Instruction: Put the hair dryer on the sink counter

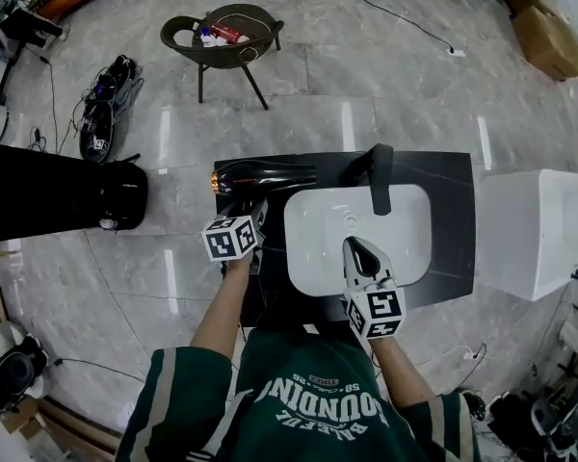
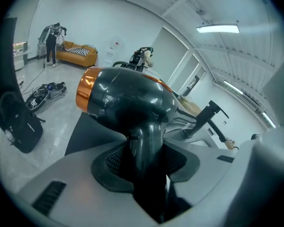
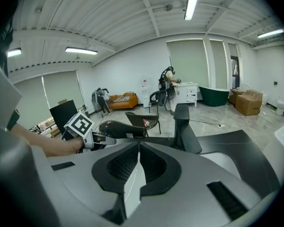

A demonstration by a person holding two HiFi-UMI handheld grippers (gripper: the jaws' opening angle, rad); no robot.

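the left claw [image 2: 144, 162] is clamped on the handle of the hair dryer [image 1: 265, 175], so its barrel lies level over the dark tabletop [image 1: 453, 191], just left of the white basin [image 1: 318, 248] and beside the faucet [image 1: 380, 176], likely the bare spot meant for it. whether it already touches down cannot be told. the right claw [image 3: 137, 160], closed and empty, hangs over the basin, seemingly parked clear of the placement.

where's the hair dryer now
In the head view the hair dryer is held by its handle in the left tool, over the far left corner of the counter, left of the faucet.
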